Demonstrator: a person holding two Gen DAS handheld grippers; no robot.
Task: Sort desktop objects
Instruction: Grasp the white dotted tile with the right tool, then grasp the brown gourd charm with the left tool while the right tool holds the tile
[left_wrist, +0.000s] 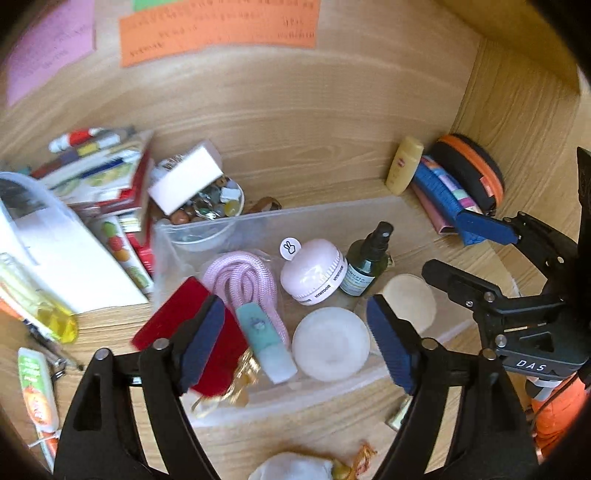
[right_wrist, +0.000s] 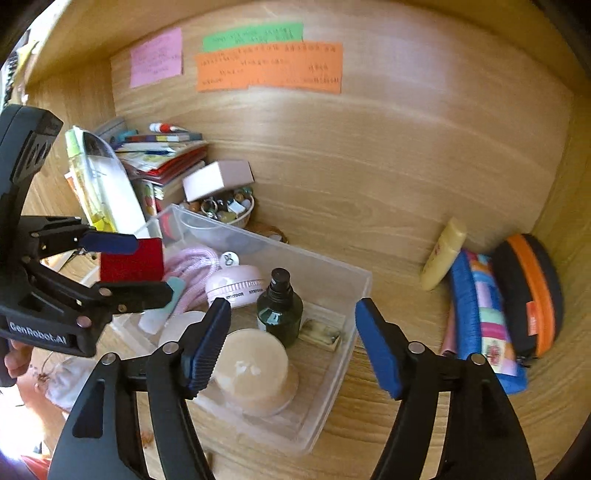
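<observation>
Red box (left_wrist: 192, 334) tilted, against left gripper (left_wrist: 295, 339).

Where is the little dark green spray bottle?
The spray bottle stands upright in the clear bin, toward its right side, between the pink jar and the tan round lid.

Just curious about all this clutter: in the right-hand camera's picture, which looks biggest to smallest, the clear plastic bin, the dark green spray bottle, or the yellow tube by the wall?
1. Clear plastic bin, by far the largest.
2. Dark green spray bottle and yellow tube look about alike; the bottle sits nearer the camera, so I won't rank them.
</observation>
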